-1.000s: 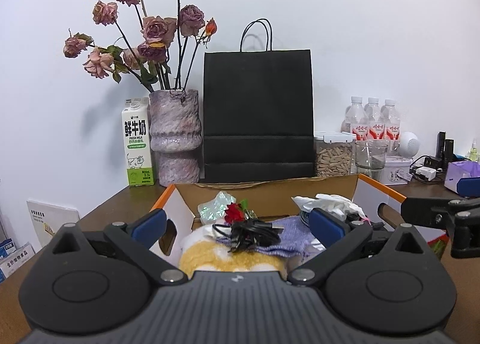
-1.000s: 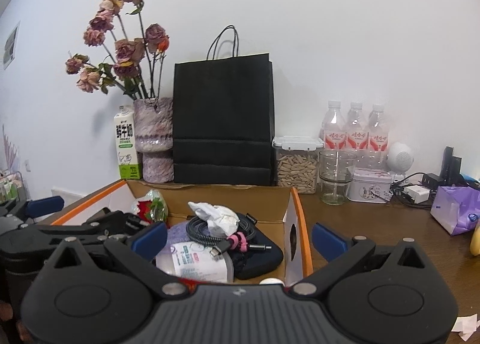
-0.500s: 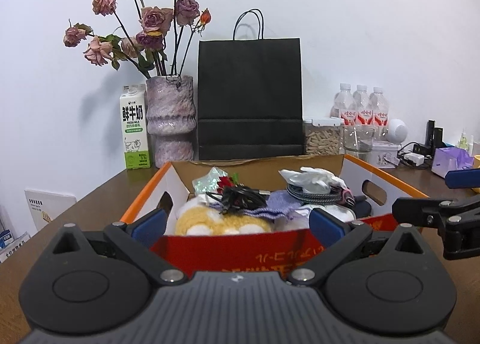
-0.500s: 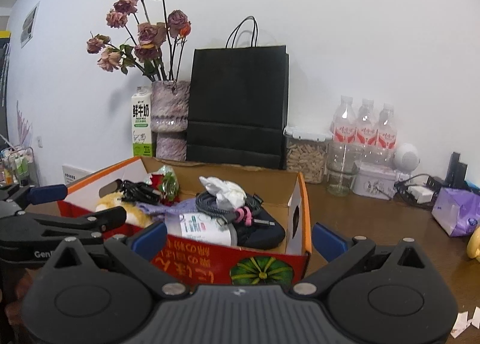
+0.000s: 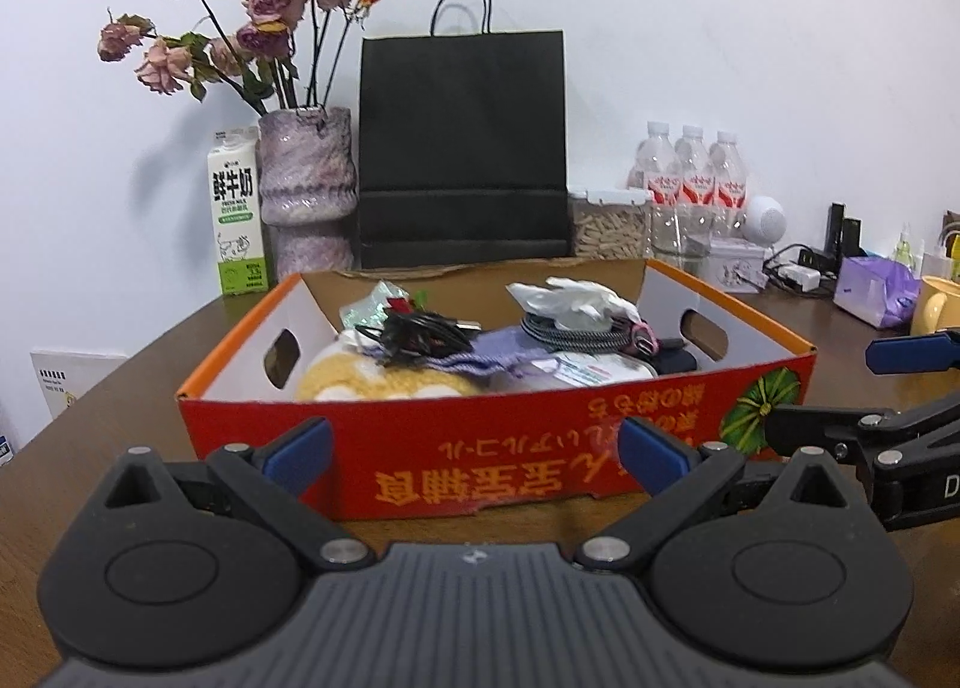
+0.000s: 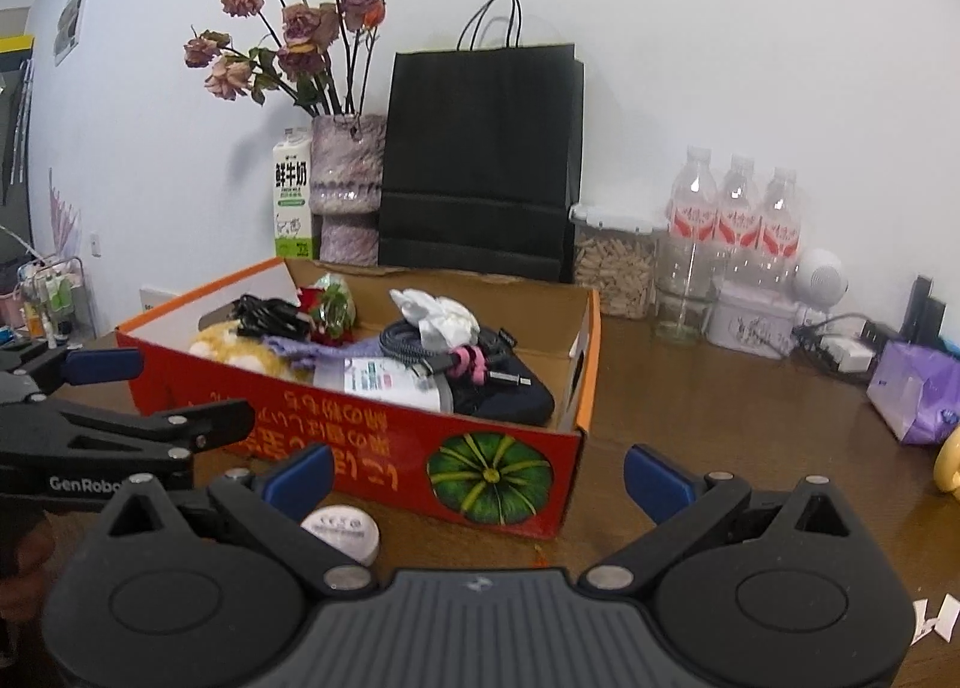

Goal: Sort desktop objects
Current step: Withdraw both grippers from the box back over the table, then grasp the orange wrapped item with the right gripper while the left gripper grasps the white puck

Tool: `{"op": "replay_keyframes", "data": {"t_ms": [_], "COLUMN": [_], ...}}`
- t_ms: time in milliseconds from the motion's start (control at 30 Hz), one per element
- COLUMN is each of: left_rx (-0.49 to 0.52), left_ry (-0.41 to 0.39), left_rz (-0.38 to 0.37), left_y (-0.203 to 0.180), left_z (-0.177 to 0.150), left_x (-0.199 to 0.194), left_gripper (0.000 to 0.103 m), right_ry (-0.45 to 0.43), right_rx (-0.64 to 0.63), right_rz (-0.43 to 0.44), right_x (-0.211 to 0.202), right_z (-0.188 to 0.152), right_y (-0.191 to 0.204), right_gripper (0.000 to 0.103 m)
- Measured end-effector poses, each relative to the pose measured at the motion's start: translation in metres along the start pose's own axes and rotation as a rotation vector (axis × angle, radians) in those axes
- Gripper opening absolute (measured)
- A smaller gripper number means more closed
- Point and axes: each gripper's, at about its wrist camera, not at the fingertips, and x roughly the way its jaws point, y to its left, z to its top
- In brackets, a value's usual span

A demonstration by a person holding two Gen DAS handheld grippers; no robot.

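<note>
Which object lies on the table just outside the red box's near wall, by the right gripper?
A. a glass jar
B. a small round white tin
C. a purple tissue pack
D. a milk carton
B: the small round white tin sits on the table against the near wall of the red box, beside the right gripper.

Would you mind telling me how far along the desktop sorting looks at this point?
Mostly done: cables, pouch and plush already lie in the red box. Nothing is in hand; the left gripper and right gripper are both open and empty. Left: a small white round tin on the table, outside the box.
</note>
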Motion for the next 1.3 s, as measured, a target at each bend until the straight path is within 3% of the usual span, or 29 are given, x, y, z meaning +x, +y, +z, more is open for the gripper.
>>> {"op": "replay_keyframes", "data": {"t_ms": [533,933,1233,1300], "left_rx": [0.042,0.063,0.063,0.065], "left_ry": [0.154,0.261,0.281,0.276], "left_rz": [-0.095,-0.11,-0.147,-0.157], "left_y": [-0.031,-0.053,-0.057,-0.058], "left_z": [-0.006,-0.008,-0.009,-0.009], "left_x": [0.017,0.04,0.041,0.04], "left_gripper": [0.103,0.1,0.063,0.05], "right_ry": [0.124,0.207,0.218,0.216], "right_rx": [0.025,0.063,0.051,0.044], "right_rz": [-0.012,-0.007,0.027,0.035], "right_x": [0.012,0.028,0.03,0.029], "right_z": [-0.019,-0.026,-0.029,-0.029], "right_y": [-0.037,-0.043,-0.038,-0.036], "right_gripper": [0.102,0.07,0.065,0.059]}}
